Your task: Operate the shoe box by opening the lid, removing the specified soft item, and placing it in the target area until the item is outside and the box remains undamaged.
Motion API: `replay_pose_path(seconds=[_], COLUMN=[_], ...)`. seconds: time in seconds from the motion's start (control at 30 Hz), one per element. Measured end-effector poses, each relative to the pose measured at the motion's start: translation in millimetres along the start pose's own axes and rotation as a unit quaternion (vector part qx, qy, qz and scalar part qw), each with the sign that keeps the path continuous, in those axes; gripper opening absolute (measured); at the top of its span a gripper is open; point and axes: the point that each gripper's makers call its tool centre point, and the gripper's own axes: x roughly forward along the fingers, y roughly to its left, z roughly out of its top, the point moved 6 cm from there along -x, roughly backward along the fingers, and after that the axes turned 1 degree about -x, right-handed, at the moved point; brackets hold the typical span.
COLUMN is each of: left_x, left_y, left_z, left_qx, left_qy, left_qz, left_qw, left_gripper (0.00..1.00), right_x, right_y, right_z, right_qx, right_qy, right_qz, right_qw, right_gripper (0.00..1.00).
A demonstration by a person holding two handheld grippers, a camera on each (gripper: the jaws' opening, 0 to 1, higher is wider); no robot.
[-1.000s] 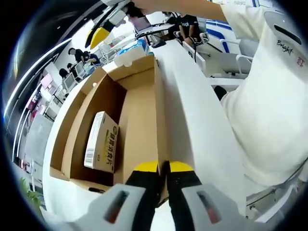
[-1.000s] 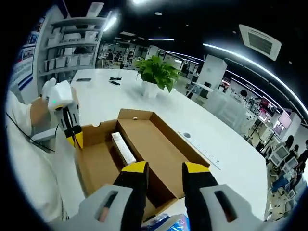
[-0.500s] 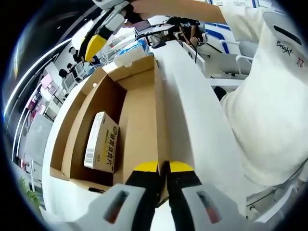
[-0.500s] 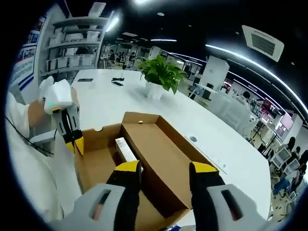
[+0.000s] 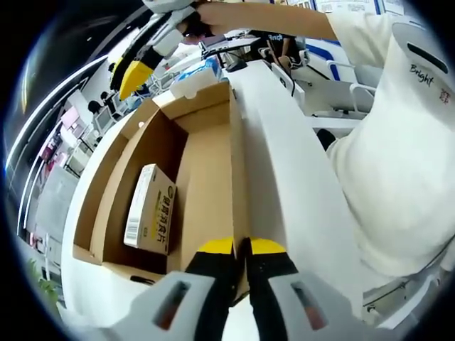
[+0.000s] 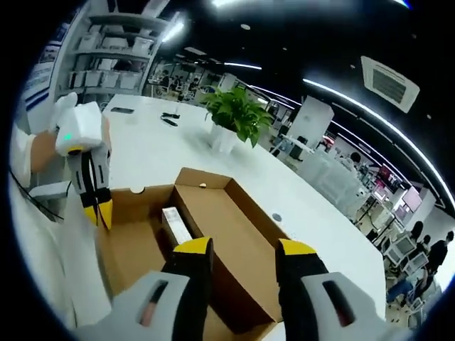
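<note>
Lid open, removal pending: the shoe box (image 5: 206,177) lies open on the white table (image 6: 163,153). The left gripper (image 5: 240,247) stays clenched on its raised lid edge at 6 o'clock; the right gripper (image 6: 243,250), jaws released, hovers above. The packet (image 5: 150,209) sits by the 9 o'clock wall, so the reach looks tight.

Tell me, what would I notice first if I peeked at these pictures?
The big brown shoe box lying open on the white table, with a small packet inside by its side wall. The left gripper pinches the box's lid edge shut-tight, and the right gripper hangs open above the box. A leafy green plant stands farther back on the table.
</note>
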Motion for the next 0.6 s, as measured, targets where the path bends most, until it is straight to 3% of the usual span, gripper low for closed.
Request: replay_pose_path(seconds=[0.1, 0.17, 0.2, 0.23, 0.27, 0.47, 0.6], left_x=[0.0, -0.1, -0.3, -0.5, -0.5, -0.2, -0.4], left_y=[-0.6, -1.2, -1.6, -1.7, -2.0, -3.1, -2.6], left_z=[0.3, 0.2, 0.1, -0.1, -0.1, 0.5, 0.2], left_qx=[0.001, 0.002, 0.004, 0.005, 0.006, 0.007, 0.007], left_qy=[0.001, 0.000, -0.001, -0.003, -0.003, 0.001, -0.001], left_qz=[0.000, 0.000, 0.000, 0.001, 0.002, 0.002, 0.003], left_qw=[1.0000, 1.0000, 1.0000, 1.0000, 1.0000, 1.0000, 1.0000], left_gripper=[0.04, 0.04, 0.04, 0.05, 0.05, 0.04, 0.05], right_x=[-0.8, -2.0, -4.1, -7.8, -11.4, -3.0, 6.6], right_y=[-1.6, -2.8, -1.2, 1.3, -2.1, 13.1, 21.6], right_z=[8.7, 17.7, 23.7, 35.3, 34.3, 28.5, 21.5], right_qx=[0.003, 0.026, 0.033, 0.037, 0.042, 0.007, 0.009], right_qy=[-0.017, -0.054, -0.083, -0.143, -0.140, -0.113, -0.095], right_qz=[-0.013, -0.022, -0.011, 0.006, -0.017, -0.004, 0.015], right_qw=[0.9998, 0.9980, 0.9959, 0.9891, 0.9892, 0.9935, 0.9953], right_gripper=[0.29, 0.25, 0.22, 0.20, 0.22, 0.26, 0.26])
